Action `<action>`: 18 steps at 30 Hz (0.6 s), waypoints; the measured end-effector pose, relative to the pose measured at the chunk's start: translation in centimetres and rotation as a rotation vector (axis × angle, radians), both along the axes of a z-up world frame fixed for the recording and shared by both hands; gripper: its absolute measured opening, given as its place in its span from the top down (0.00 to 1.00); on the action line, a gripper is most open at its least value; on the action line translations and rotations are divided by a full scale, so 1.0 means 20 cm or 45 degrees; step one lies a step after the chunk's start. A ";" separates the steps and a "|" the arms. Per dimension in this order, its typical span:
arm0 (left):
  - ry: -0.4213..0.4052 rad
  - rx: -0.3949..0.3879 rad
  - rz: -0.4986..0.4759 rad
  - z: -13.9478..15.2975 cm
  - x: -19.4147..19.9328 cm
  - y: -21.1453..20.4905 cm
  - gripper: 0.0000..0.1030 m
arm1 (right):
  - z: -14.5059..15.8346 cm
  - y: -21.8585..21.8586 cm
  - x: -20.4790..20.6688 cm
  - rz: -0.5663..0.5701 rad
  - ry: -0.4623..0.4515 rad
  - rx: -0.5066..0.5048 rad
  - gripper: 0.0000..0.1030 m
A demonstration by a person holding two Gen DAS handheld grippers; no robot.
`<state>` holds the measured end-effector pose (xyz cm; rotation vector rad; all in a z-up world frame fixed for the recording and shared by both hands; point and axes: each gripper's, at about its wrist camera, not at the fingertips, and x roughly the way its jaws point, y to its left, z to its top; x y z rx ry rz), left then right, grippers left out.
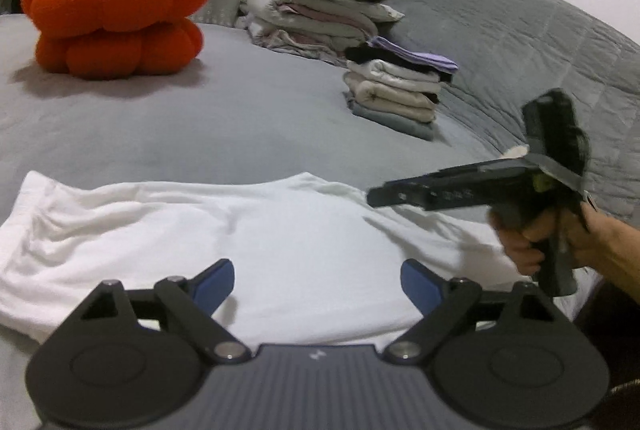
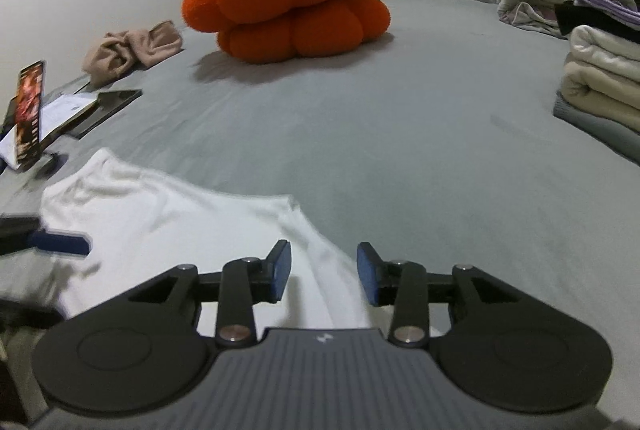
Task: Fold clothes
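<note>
Both claws gape with nothing held, left gripper (image 1: 317, 282) and right gripper (image 2: 324, 272) over the white shirt (image 1: 248, 230) at the bed's (image 1: 240, 118) near edge; next I must pinch its edges for a fold.

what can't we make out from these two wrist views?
- White garment: near edge hidden under the left gripper body in the left wrist view; type unclear.
- Right gripper in the left wrist view: motion-blurred, side-on; finger gap unreadable there.
- Folded stack: cut off by the right edge in the right wrist view.
- Phone screen: too small and blurred to read.
</note>
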<state>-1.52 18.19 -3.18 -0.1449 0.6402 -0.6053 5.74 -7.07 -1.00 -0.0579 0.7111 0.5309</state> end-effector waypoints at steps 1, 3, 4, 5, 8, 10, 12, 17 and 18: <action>0.004 0.008 -0.018 -0.01 0.00 -0.02 0.13 | 0.00 -0.01 -0.03 0.016 0.002 0.002 0.60; 0.013 0.031 -0.066 -0.02 0.00 -0.05 0.13 | 0.00 -0.03 -0.10 0.057 0.029 0.029 0.60; 0.016 0.048 -0.095 -0.03 0.00 -0.07 0.14 | 0.00 -0.04 -0.13 0.079 0.047 0.046 0.60; 0.020 0.069 -0.130 -0.04 0.00 -0.08 0.14 | 0.00 -0.04 -0.16 0.104 0.069 0.066 0.60; 0.035 0.119 -0.230 -0.05 -0.03 -0.11 0.14 | -0.04 -0.04 -0.24 0.186 0.158 0.133 0.61; 0.040 0.144 -0.287 -0.04 -0.06 -0.11 0.14 | -0.05 -0.03 -0.29 0.227 0.191 0.165 0.61; 0.046 0.166 -0.340 -0.04 -0.08 -0.11 0.14 | -0.05 -0.02 -0.34 0.265 0.222 0.194 0.61; 0.080 0.199 -0.417 -0.03 -0.11 -0.07 0.14 | -0.05 -0.01 -0.43 0.316 0.259 0.212 0.61; 0.087 0.207 -0.428 -0.03 -0.12 -0.06 0.14 | -0.05 -0.01 -0.44 0.320 0.265 0.214 0.61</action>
